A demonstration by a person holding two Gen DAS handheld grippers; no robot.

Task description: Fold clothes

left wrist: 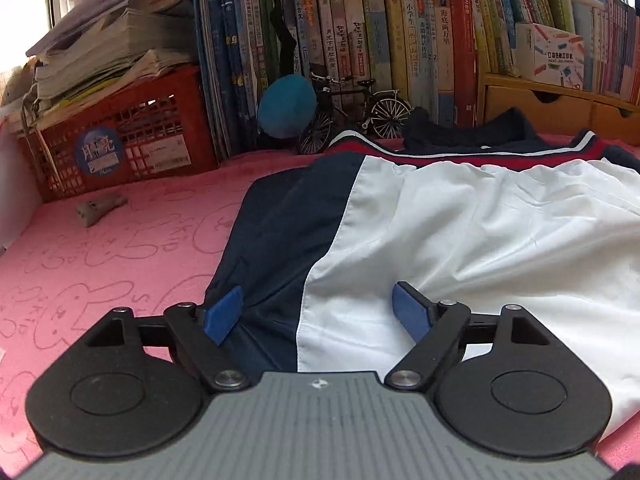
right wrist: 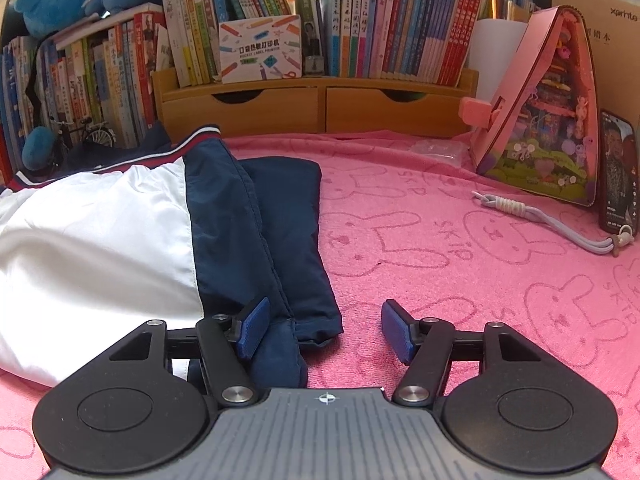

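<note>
While both tongs gape wide and empty, the left tongs [left wrist: 318,314] and right tongs [right wrist: 322,330] straddle opposite near corners of the navy-and-white nylon jacket [left wrist: 460,240], stretching lengthwise ahead on the pink rabbit-print surface [right wrist: 440,260].

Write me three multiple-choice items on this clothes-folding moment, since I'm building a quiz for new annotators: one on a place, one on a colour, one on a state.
1. Where does the phone stand?
A. At the right edge of the pink cloth, by the pink playhouse
B. On the jacket
C. In the red crate

2. What colour is the jacket's middle panel?
A. Yellow
B. White
C. Green

3. How do the two grippers stand?
A. Both shut on cloth
B. Left shut, right open
C. Both open

Answers:
1 A: the phone stands upright beside the playhouse on the pink cloth.
2 B: the jacket is white between navy sides.
3 C: the left gripper and right gripper each show pads wide apart, gripping nothing.
</note>
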